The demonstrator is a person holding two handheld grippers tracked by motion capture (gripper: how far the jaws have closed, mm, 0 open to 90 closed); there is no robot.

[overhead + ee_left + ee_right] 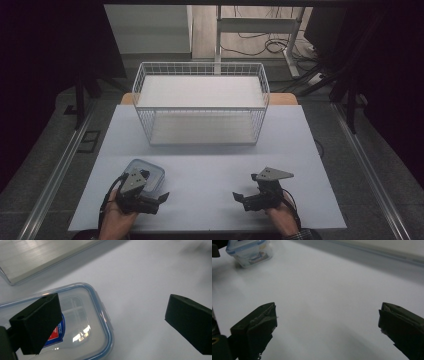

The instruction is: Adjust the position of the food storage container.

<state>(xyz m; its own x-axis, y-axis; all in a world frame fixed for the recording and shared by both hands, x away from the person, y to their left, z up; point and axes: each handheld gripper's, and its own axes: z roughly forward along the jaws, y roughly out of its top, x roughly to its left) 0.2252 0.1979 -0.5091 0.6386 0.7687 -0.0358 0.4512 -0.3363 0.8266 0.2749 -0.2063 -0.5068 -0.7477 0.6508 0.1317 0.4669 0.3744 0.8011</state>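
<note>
Two grippers hang spread and empty: the left gripper (161, 199) beside a lidded plastic box (150, 175), the right gripper (239, 198) well apart from it.

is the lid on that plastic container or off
On. The clear, blue-rimmed lid lies flat on top of the container, which sits upright on the table.

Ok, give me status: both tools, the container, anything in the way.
Left tool open, beside lidded container, not gripping. Right tool open over bare table. Wire basket stands beyond; nothing between.
</note>
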